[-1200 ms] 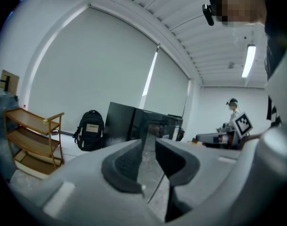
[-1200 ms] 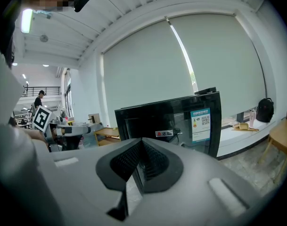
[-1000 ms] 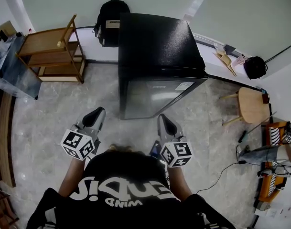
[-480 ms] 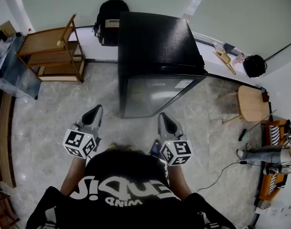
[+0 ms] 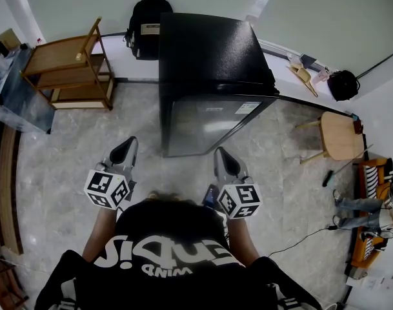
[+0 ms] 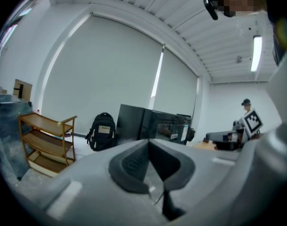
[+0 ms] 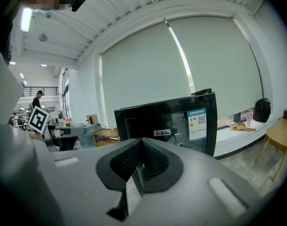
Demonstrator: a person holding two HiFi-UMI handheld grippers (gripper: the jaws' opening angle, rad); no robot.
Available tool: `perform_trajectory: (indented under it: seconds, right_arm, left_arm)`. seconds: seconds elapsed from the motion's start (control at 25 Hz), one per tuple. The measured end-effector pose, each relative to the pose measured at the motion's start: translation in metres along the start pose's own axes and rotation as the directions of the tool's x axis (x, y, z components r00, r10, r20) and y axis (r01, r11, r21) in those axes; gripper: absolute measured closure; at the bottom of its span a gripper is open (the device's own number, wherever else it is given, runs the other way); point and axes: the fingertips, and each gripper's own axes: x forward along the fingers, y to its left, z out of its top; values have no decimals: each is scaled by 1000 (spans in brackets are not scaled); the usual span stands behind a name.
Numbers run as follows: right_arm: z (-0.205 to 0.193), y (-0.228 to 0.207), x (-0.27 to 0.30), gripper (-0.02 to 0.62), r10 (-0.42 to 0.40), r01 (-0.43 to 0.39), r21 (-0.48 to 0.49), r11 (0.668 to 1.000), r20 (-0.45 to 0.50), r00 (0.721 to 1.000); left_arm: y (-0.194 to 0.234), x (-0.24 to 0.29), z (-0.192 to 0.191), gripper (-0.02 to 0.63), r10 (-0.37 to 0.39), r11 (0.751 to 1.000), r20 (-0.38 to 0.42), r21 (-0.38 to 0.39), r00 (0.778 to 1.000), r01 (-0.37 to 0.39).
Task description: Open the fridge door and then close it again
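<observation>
A black fridge [image 5: 209,76] stands on the floor ahead of me, its glossy door [image 5: 209,124] closed and facing me, with a label near its top right corner. It also shows in the left gripper view as the fridge [image 6: 152,124] and in the right gripper view as the fridge [image 7: 174,124]. My left gripper [image 5: 125,148] is held short of the door's left side, jaws shut with nothing between them. My right gripper [image 5: 224,159] hovers short of the door's right half, also shut and empty. Neither touches the fridge.
A wooden shelf unit [image 5: 70,66] stands at the left, a black backpack [image 5: 146,24] behind the fridge's left corner. A wooden stool [image 5: 335,139] sits at the right, with cables and tools [image 5: 370,212] on the floor beyond. A low white ledge [image 5: 299,86] runs along the wall.
The left gripper's jaws have closed. Both grippers have hardly shifted; the view has tilted slightly.
</observation>
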Motion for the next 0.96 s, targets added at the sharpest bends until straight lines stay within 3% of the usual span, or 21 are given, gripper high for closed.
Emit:
perform_trajectory:
  seconds: [0.96]
  right_arm:
    - [4,5,-7,598,1,-1,8,1000,20,1000]
  left_arm:
    - [-6,-14,-10,604,-8,1000,-21,-20,1000,7]
